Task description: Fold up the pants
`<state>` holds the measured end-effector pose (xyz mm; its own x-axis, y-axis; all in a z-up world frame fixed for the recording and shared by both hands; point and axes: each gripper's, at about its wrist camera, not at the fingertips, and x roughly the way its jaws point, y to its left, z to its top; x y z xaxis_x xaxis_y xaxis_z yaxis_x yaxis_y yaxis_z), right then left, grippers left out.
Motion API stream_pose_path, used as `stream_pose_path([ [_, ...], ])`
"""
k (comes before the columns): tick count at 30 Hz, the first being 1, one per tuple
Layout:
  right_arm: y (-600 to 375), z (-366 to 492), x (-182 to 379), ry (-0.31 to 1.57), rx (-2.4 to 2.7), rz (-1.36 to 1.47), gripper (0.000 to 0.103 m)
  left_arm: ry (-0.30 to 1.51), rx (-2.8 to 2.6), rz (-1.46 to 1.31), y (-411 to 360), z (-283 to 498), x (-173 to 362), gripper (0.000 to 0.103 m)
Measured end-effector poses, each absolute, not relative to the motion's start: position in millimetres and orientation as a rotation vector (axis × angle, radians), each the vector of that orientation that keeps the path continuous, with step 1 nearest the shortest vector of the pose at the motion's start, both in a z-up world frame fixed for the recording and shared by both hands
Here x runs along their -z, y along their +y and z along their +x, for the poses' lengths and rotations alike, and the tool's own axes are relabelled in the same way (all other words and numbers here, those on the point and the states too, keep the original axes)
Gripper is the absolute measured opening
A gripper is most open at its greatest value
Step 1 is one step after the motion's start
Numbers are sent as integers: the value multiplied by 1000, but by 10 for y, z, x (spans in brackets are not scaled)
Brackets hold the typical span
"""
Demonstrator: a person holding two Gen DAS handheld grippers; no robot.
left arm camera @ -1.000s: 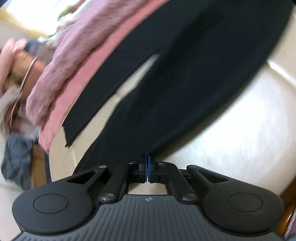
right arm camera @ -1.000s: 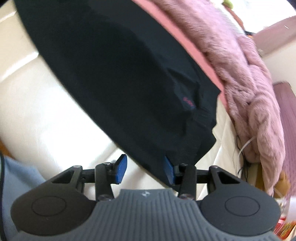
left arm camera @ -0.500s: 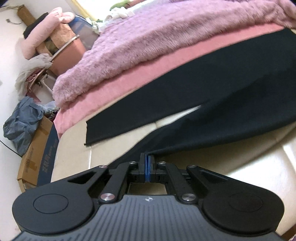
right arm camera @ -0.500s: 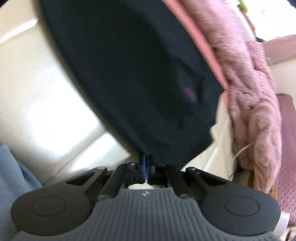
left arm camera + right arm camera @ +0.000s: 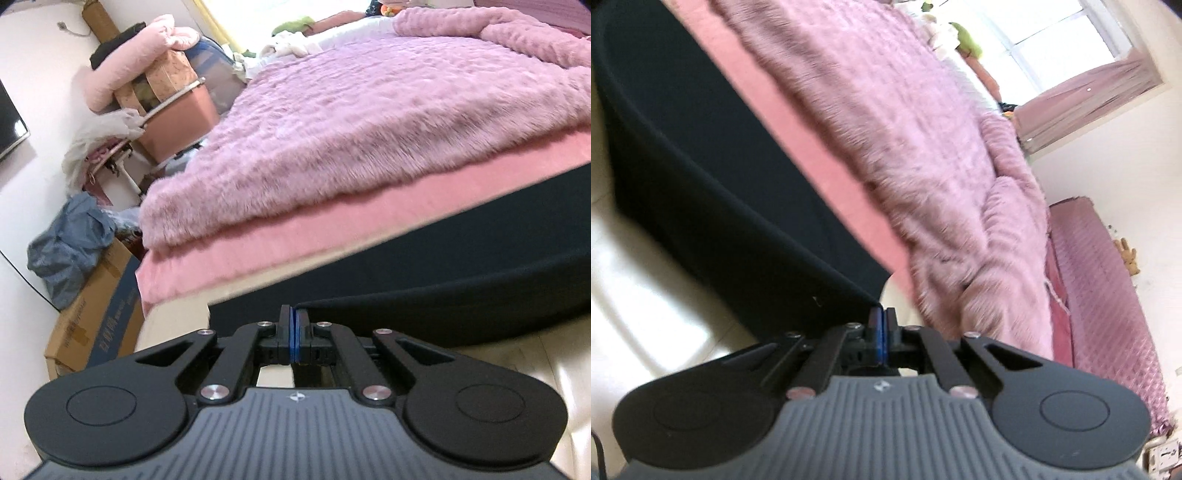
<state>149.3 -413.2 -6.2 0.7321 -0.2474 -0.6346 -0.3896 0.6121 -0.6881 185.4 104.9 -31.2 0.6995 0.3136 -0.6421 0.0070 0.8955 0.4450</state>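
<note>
Pinching a corner of the black pants (image 5: pixel 443 295), your left gripper (image 5: pixel 294 325) has its fingers pressed together on the cloth. Your right gripper (image 5: pixel 882 325) likewise clamps another corner of the pants (image 5: pixel 720 221). You hold the garment's near edge lifted over the cream bed (image 5: pixel 517 354) surface, with the pink sheet (image 5: pixel 332 236) and fluffy purple blanket (image 5: pixel 369 122) beyond it.

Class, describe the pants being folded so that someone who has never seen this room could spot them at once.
Find the bed under the fluffy lilac blanket. Below it runs a flat pink sheet, then pale cream bedding at the near edge. The pants lie along that edge: the only black, smooth cloth there, with the left gripper and right gripper each pinching an end.
</note>
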Motion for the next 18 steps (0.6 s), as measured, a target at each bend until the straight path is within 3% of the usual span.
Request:
stream_pose_path([
  [8, -4125, 2515, 181, 791, -50, -864, 0, 834, -213, 483, 1034, 2638, 546, 0],
  [18, -4099, 3330, 1068, 921, -66, -835, 0, 929, -199, 591, 959, 3251, 1237, 0],
])
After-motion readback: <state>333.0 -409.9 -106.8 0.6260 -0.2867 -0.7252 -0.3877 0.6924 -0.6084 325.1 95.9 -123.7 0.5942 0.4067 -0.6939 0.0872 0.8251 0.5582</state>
